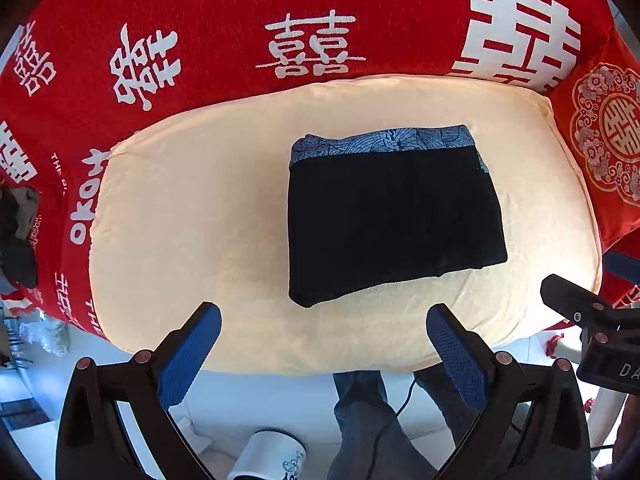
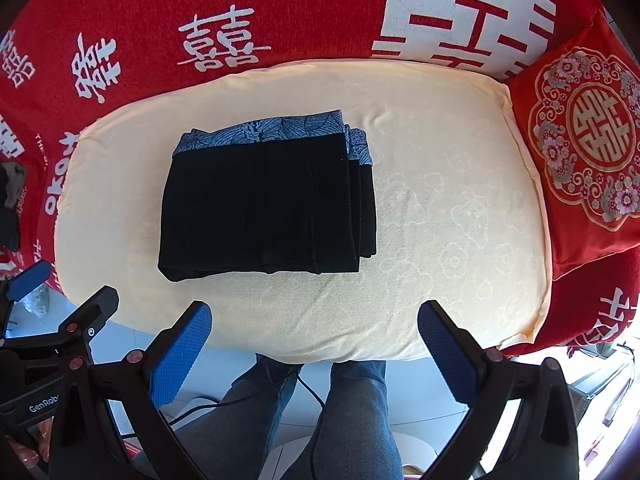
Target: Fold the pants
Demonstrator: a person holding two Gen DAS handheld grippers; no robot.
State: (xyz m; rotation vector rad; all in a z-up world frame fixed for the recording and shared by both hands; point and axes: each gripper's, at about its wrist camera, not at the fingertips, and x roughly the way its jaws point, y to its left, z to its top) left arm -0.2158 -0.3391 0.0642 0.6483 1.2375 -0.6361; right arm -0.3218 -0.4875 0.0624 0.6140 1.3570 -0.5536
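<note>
black folded pants with blue patterned waistband (image 1: 394, 220) at 12 o'clock on cream cushion (image 1: 192, 216) | left gripper (image 1: 324, 340) spread, holding nothing | right gripper (image 2: 314, 336) spread, holding nothing

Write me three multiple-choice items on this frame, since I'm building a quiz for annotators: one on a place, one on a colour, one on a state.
1. Where do the folded pants lie?
A. on the cream cushion
B. on the floor
C. on the red pillow

2. What colour is the patterned waistband?
A. yellow
B. blue-grey
C. green

3. How do the left gripper and the right gripper stand?
A. both shut on the pants
B. one open, one shut
C. both open, holding nothing

Answers:
1 A, the black bundle rests on the cream surface, apart from the pillow at its edge.
2 B, a blue-grey band with a leaf-like print runs along the far edge.
3 C, each wrist view shows its blue pads spread wide, short of the pants.
</note>
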